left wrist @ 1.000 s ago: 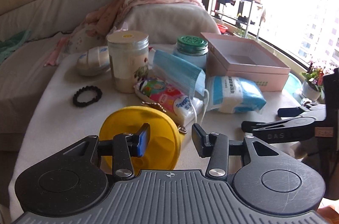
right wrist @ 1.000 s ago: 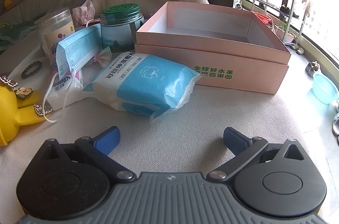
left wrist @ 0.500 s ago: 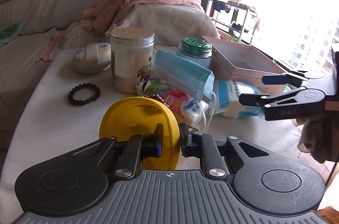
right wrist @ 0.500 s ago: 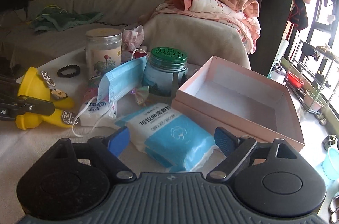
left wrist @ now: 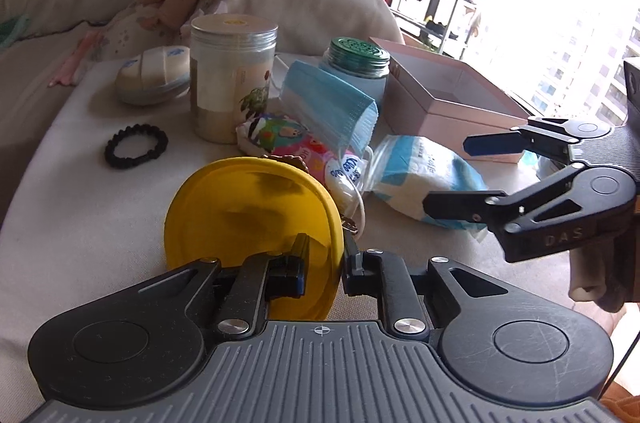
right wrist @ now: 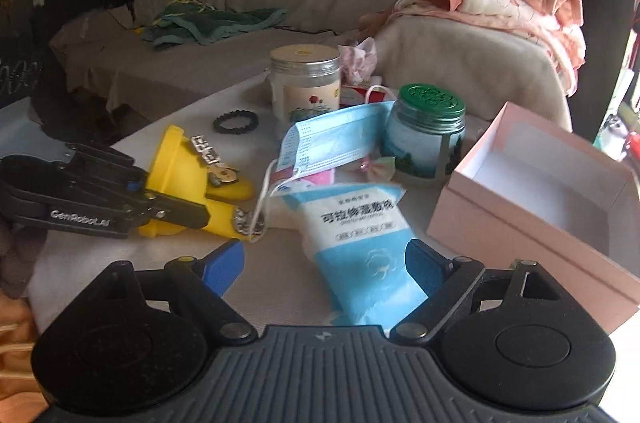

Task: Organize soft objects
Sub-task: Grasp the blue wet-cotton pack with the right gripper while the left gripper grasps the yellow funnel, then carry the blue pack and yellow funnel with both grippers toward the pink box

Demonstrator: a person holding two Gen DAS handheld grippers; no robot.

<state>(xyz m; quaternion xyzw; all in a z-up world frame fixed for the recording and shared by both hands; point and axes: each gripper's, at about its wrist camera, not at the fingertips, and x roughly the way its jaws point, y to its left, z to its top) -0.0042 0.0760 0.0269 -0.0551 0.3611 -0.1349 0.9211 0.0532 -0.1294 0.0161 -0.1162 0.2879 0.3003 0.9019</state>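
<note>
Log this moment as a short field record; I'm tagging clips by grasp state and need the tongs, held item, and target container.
left tongs: shut on the yellow slipper, gripping its sole edge
right tongs: open, either side of the blue wipes pack, not closed on it
container: pink box, lid off, nothing visible inside
other soft item: blue face mask, draped over the packets behind the wipes
surface: cloth-covered table

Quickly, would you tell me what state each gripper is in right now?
Left gripper: shut on the rim of the yellow rubber toy.
Right gripper: open, holding nothing, its fingers either side of the blue-and-white pack.
</note>
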